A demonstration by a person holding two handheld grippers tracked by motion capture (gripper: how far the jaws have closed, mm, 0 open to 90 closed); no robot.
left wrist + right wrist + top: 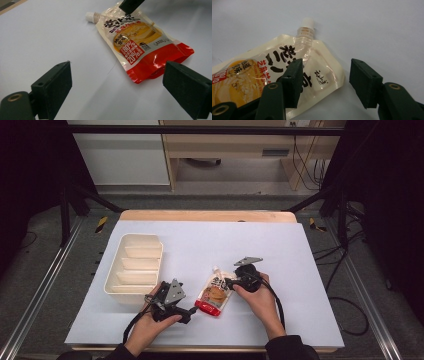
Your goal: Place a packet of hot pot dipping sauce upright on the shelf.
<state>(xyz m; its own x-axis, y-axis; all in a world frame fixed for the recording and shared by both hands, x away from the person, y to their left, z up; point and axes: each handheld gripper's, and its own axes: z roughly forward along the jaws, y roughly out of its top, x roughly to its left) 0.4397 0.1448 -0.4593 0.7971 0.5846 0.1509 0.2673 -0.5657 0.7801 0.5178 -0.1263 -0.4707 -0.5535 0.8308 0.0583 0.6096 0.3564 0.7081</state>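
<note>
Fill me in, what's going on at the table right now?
A person holds a gripper in each hand over a sauce pouch lying flat on the white table. The right gripper is open, straddling the pouch's upper corner near the cap. The left gripper is open, short of the red bottom edge. A divided tray sits left.

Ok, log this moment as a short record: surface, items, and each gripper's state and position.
surface: white table
pouch: spouted sauce pouch lying flat, white cap pointing away from the person, red bottom edge nearest them
tray: cream divided tray, left of the pouch, compartments look empty
left gripper: left gripper open, low over the table, near the pouch's red end, not touching it
right gripper: right gripper open, jaws straddling the pouch's upper corner beside the spout
</note>
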